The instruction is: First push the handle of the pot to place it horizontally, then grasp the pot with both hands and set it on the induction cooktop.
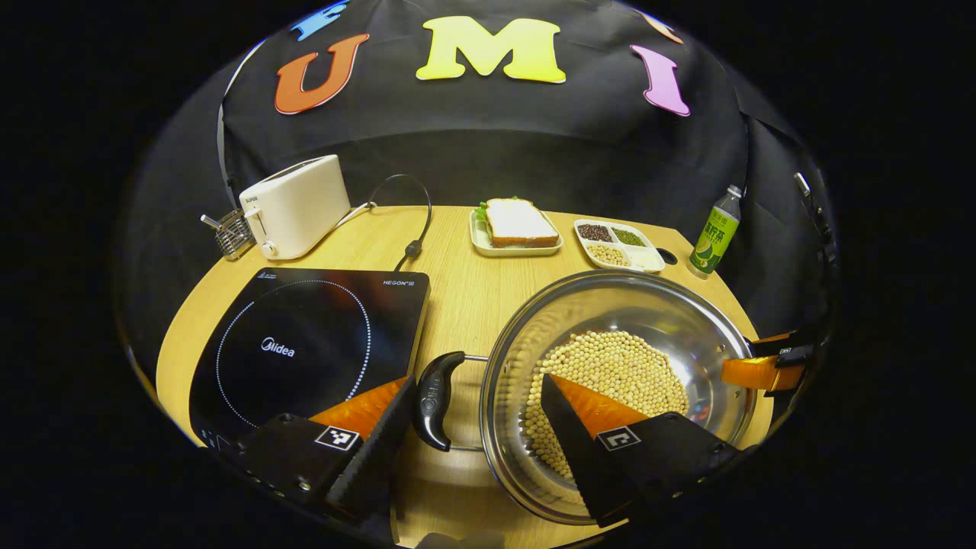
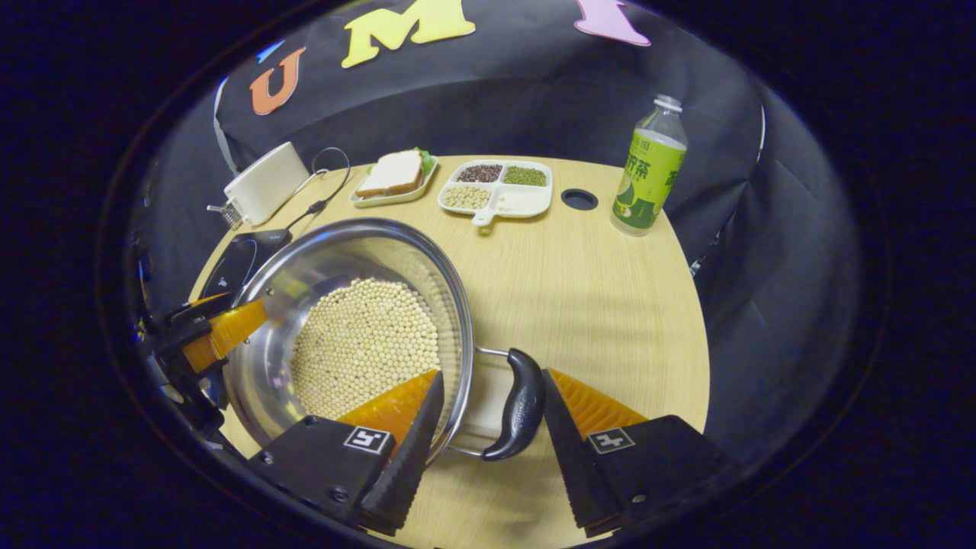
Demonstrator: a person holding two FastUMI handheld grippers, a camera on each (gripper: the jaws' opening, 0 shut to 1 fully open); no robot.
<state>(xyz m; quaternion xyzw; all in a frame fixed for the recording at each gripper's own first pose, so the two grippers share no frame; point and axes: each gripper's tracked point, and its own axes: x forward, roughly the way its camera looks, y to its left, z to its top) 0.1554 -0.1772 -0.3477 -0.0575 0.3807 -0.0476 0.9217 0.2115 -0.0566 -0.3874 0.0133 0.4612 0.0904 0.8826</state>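
Both handles lie flat, so you're at the two-handed grasp: left gripper (image 1: 473,427) and right gripper (image 2: 488,415) wide open, each straddling a black handle (image 1: 436,400) of the bean-filled steel pot (image 1: 671,320). Close, then lift toward the black induction cooktop (image 1: 305,343) at nine o'clock.

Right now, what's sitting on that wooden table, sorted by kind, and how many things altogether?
Cooking gear: 3, pot of beans, induction cooktop, toaster
Food dishes: 2, sandwich plate, divided tray
Drinks: 1, green bottle
Wire baskets: 1, small basket
Total: 7
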